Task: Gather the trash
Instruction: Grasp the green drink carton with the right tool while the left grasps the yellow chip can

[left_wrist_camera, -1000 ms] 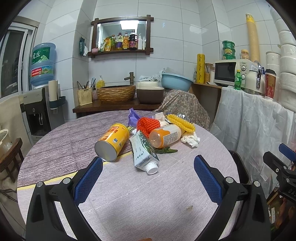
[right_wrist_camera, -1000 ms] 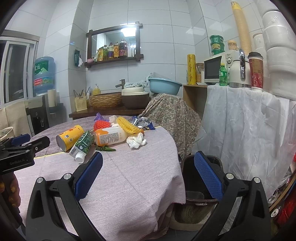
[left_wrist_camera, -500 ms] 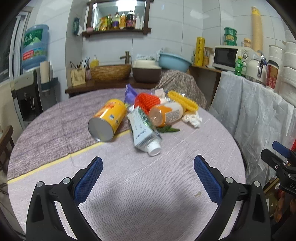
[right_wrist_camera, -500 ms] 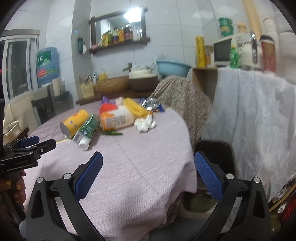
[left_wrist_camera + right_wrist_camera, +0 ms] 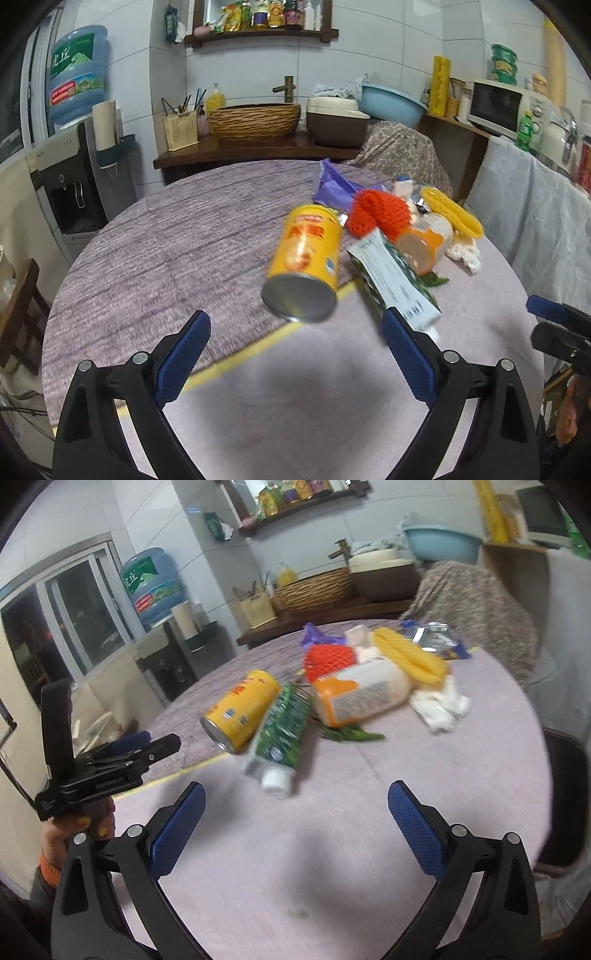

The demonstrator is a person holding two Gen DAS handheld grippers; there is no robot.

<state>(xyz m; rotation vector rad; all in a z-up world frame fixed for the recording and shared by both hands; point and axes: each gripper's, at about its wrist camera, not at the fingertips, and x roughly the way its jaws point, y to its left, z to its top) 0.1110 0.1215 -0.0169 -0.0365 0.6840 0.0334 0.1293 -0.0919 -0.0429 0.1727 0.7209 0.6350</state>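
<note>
Left gripper (image 5: 295, 332) gapes, jaws just narrowing a touch, nothing between them; right gripper (image 5: 295, 808) wide open, empty too. Beyond them, the yellow can (image 5: 304, 258) and toothpaste tube (image 5: 282, 731) head the trash pile near the table's (image 5: 147, 258) far edge.

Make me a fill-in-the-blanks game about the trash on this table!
1. The yellow can is lying on its ____.
2. The cap on the green toothpaste tube is ____ in colour.
3. The net sleeve beside the purple bag is ____.
4. Both grippers, left gripper and right gripper, have their jaws ____, with nothing between them.

Missing words: side; white; red; open
</note>
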